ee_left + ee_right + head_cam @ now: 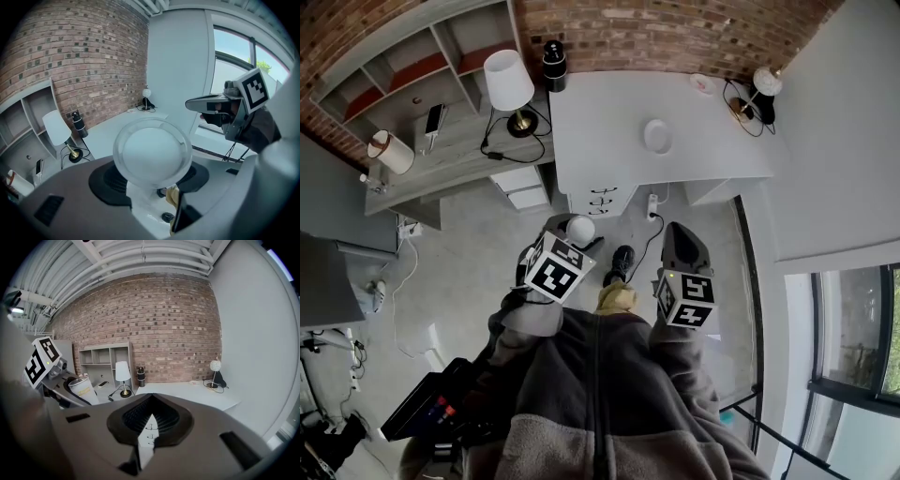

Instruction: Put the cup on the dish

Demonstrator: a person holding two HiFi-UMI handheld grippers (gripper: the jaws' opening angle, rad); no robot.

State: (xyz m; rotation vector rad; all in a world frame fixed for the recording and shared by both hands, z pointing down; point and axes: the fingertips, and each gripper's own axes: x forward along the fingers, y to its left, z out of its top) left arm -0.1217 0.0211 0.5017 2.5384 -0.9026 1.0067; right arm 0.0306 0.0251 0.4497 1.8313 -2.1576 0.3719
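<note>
Gripping pale cup (152, 152) (bottom-on) in left gripper (152, 183), right gripper (149, 427) clenched empty, dish (657, 136) on desk (600, 108)

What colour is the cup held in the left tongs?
The cup is white; the left gripper view shows it best.

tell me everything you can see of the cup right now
The cup is white, round and tapering, seemingly paper or thin plastic. The right gripper view shows a yellowish print on its side. The left gripper is shut on it, one jaw on each side, and one round end faces that gripper's camera. It is held in the air above the floor, in front of the white table and not yet on the dish. Nothing else touches it.
</note>
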